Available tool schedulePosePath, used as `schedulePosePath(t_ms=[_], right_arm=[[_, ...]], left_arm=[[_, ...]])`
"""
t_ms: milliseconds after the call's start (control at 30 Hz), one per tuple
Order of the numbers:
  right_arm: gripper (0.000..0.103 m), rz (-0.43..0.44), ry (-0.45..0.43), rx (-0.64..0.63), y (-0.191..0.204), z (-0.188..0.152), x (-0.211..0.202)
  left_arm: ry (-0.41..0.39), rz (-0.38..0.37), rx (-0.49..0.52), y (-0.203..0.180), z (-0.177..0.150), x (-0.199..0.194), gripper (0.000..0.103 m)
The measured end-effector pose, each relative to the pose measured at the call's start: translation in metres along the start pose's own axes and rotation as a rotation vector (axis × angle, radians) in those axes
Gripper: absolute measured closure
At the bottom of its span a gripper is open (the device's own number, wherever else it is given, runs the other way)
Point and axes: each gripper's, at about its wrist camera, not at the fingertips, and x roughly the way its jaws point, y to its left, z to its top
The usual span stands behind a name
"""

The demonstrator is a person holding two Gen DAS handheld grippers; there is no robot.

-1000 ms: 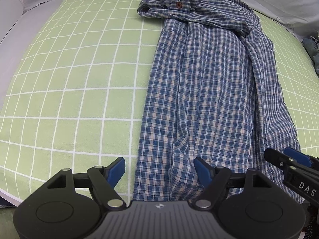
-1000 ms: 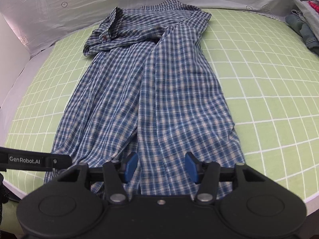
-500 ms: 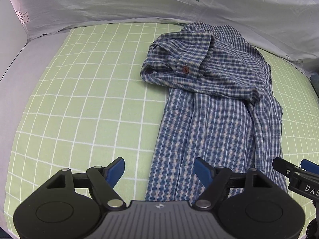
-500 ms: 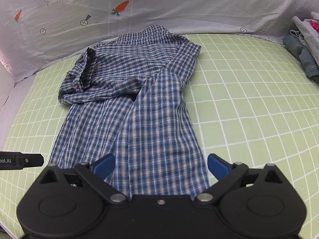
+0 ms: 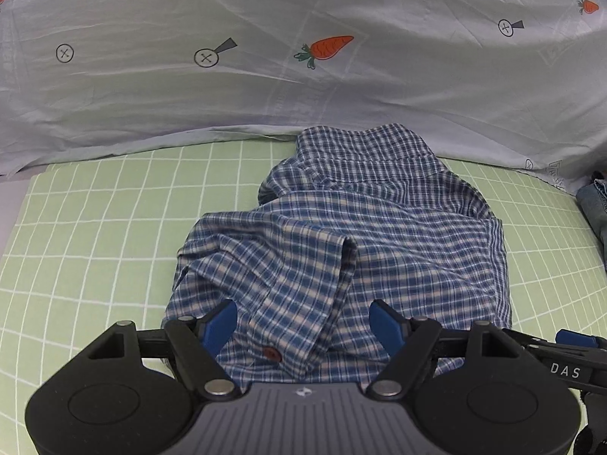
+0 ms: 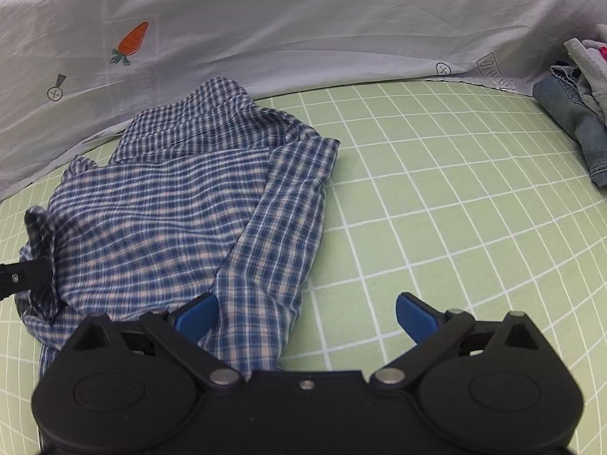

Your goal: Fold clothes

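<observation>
At the far left the green sheet with its white grid (image 5: 95,227) lies bare, running back to the pale grey cloth (image 5: 265,87) that hangs behind the bed. On that cloth I count two carrot prints from the left wrist view, one near the middle (image 5: 324,47) and one at the far right edge, plus three small circle-and-cross marks.

Next comes the left gripper (image 5: 303,322), its two blue fingertips (image 5: 220,322) spread wide with nothing clamped between them. It hangs low over the near edge of the one checked shirt (image 5: 360,246), blue and cream, which lies bunched and doubled over on the sheet, its collar end up against the grey cloth. One reddish button (image 5: 270,352) shows on the fabric just ahead of the left gripper's body. A raised fold runs down the middle of the shirt.

Further right is the right gripper (image 6: 305,314), also with two blue fingertips (image 6: 415,316) set wide apart and gripping nothing; its left finger sits over the shirt's right edge, its right finger over bare sheet. Each gripper's tip pokes into the other's view.

At the far right a small heap of other clothes (image 6: 576,113) rests on the sheet, well apart from the shirt: denim below, grey on top; how many pieces I cannot tell.
</observation>
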Motion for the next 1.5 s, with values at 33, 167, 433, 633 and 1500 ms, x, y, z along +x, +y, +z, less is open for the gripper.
schedulePosePath(t_ms=[33, 167, 433, 633, 1500], right_arm=[[0.002, -0.004, 0.001, 0.011, -0.003, 0.001, 0.002], [0.002, -0.022, 0.008, 0.031, -0.011, -0.003, 0.001], [0.002, -0.001, 0.001, 0.038, -0.018, -0.037, -0.036], [0.002, 0.021, -0.013, 0.034, -0.027, -0.077, -0.074], [0.099, 0.519, 0.035, -0.031, 0.007, -0.171, -0.123]], left_arm=[[-0.012, 0.008, 0.004, -0.003, 0.002, 0.004, 0.036], [0.015, -0.014, -0.033, -0.004, 0.003, 0.009, 0.098], [-0.039, -0.105, 0.046, -0.010, -0.029, -0.060, 0.100], [0.034, -0.225, 0.219, -0.038, -0.089, -0.108, 0.100], [0.248, -0.105, -0.031, 0.014, -0.237, -0.159, 0.053]])
